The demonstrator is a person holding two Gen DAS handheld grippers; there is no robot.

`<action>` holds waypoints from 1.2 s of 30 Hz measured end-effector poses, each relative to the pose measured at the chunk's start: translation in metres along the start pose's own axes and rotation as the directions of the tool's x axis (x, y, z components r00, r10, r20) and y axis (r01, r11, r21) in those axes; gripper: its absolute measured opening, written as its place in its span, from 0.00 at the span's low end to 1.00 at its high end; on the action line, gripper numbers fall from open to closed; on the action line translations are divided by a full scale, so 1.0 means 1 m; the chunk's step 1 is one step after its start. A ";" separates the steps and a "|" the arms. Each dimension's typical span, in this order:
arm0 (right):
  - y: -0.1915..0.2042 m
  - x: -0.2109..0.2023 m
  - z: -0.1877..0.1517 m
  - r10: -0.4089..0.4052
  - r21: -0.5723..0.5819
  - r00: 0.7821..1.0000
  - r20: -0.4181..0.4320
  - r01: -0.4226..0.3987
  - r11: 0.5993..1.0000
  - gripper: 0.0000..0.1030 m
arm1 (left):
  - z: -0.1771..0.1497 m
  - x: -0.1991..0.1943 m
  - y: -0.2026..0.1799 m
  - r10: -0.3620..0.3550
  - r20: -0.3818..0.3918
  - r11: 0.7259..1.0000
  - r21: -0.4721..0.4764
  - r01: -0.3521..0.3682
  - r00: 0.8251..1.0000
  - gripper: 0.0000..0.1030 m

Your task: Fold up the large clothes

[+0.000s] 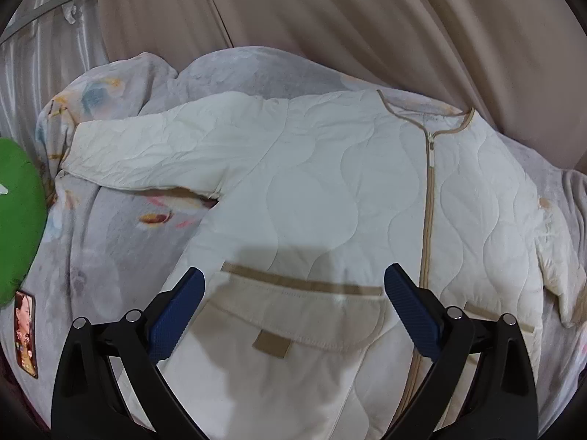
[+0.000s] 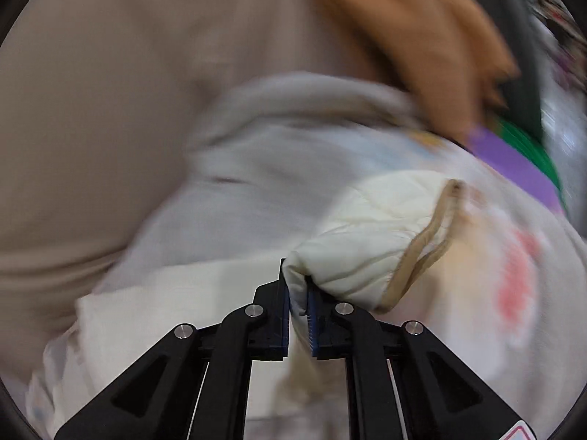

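A: Location of cream quilted zip-front jacket (image 1: 330,183)?

B: Spread flat, front up, on grey floral blanket (image 1: 110,242); one sleeve extended sideways, ready for folding.

A: Left gripper (image 1: 293,282)?

B: Jaws wide apart, hovering over tan-trimmed pocket (image 1: 293,315); nothing held.

A: Right gripper (image 2: 299,293)?

B: Clamped on cream sleeve with tan cuff (image 2: 385,242), pinched near cuff, probably for carrying across body.

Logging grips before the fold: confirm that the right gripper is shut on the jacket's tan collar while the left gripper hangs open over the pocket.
Not the collar. The right gripper is shut on the sleeve near its tan cuff, as the right wrist view shows. The left gripper is open over the pocket.
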State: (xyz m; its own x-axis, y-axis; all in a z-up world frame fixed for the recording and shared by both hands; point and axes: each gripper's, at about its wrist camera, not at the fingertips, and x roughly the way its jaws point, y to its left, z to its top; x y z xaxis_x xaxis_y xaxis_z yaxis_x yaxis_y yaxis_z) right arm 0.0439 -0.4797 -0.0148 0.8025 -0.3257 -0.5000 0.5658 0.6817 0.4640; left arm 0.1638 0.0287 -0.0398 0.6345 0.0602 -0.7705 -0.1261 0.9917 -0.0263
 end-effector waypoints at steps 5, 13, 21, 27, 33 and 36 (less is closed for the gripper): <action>0.209 -0.003 -0.039 0.385 -0.312 0.915 -0.125 -0.404 0.860 0.10 | 0.022 0.005 0.007 -0.073 0.011 0.996 -0.045 0.074 0.997 0.93; 0.335 0.059 -0.204 0.360 -0.405 0.793 -0.492 -0.575 0.711 0.38 | 0.050 0.045 0.027 -0.258 -0.041 0.961 -0.118 0.251 0.965 0.94; 0.197 0.026 -0.169 0.241 -0.241 0.890 -0.386 -0.349 0.905 0.58 | 0.052 0.130 -0.001 -0.390 -0.156 0.910 -0.214 0.355 0.907 0.93; 0.126 0.036 -0.154 0.165 -0.121 0.904 -0.394 -0.229 0.966 0.58 | 0.061 0.153 -0.036 -0.402 -0.173 0.913 -0.148 0.380 0.899 0.32; 0.121 0.052 -0.154 0.207 -0.065 0.901 -0.381 -0.249 0.966 0.58 | 0.092 0.124 0.001 -0.344 -0.007 0.929 -0.145 0.340 0.939 0.06; 0.127 0.076 -0.154 0.214 -0.054 0.888 -0.408 -0.257 0.965 0.58 | 0.087 0.144 0.009 -0.291 -0.062 0.950 -0.132 0.281 0.955 0.06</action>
State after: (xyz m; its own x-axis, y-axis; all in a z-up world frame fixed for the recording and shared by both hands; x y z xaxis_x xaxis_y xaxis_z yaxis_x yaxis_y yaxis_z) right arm 0.1473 -0.3168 -0.1070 0.7560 0.1235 -0.6429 0.3296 0.7767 0.5368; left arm 0.3208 0.0567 -0.0955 0.5952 -0.2384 -0.7674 -0.0421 0.9444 -0.3260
